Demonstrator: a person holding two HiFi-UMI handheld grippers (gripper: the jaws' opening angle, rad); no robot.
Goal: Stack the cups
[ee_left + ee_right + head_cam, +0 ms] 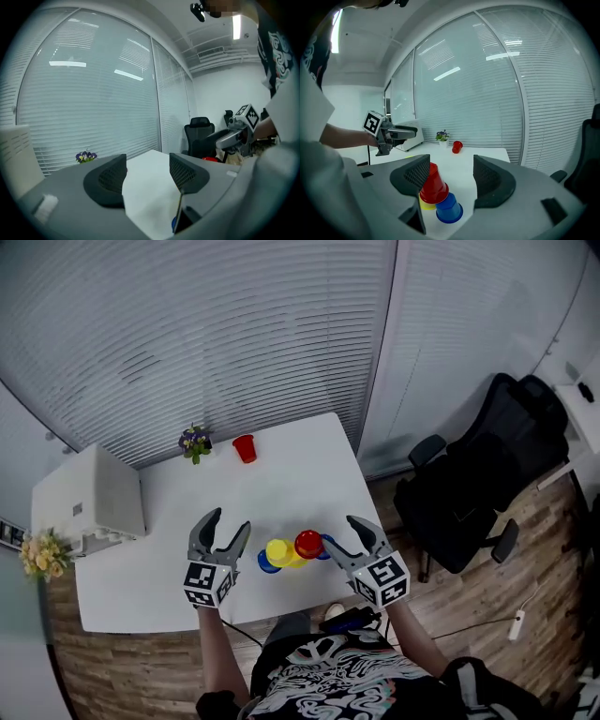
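Head view: a white table [281,484] with the cups bunched at its near edge, between the two tongs. From the person's left they run blue cup [268,562], yellow cup [279,551], red cup [308,543] and a second blue cup [325,547]. They sit touching or overlapping, presumably gathered so either tongs can reach them.

Left tongs [228,526]: spread, hovering just beside the cluster. The left gripper view shows only bare table between the jaws, so nothing is held.

Right tongs [344,532]: also spread. In the right gripper view the red cup [433,185] stands mouth-down close against the left-hand jaw, with a blue cup [449,208] and the yellow cup [425,202] just below it. The other jaw is clear of it (an approach, by the look of it, not a grip).

A lone red cup [245,448] stands well apart at the far side, near a small flower pot [195,442]. It will likely need a long reach to join the stack.

A white box [94,498] occupies the table's left end.
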